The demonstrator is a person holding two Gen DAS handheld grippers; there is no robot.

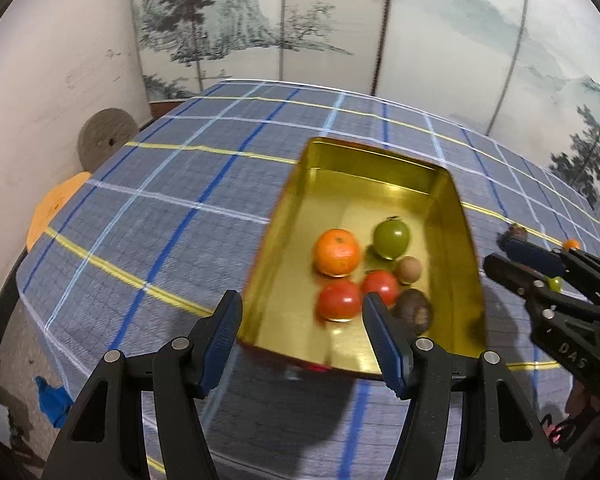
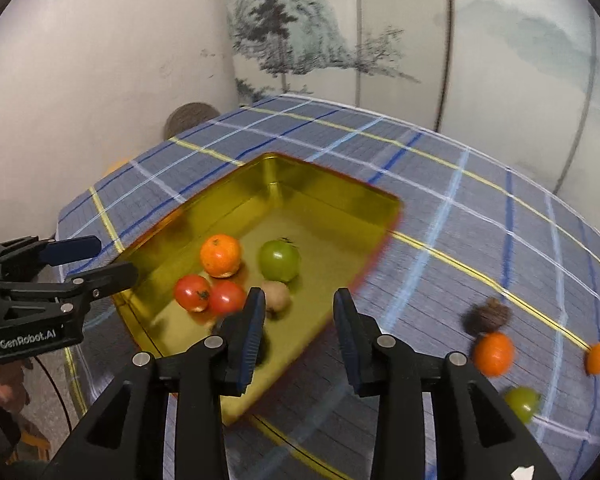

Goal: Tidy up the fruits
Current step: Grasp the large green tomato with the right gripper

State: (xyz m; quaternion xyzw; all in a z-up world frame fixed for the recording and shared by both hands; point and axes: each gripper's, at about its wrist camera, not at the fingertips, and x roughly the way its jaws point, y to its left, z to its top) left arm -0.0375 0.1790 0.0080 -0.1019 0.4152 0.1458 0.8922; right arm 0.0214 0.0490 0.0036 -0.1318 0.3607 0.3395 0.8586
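Gold metal tin, open-topped, on blue plaid tablecloth, toward its near edge. Inside, clustered at near end of tin: orange, green fruit, two red tomatoes touching each other, small tan fruit, dark brown fruit against the right wall. Far end of tin bare.

Outside the tin, toward the right edge of the cloth: dark brown fruit, second orange just beside it, smaller orange fruit, second green fruit nearest.

Left gripper above tin's near left corner, fingers spread wide, nothing between them. Right gripper above tin's near right corner, fingers likewise apart and unloaded. Some motion blur in both views.
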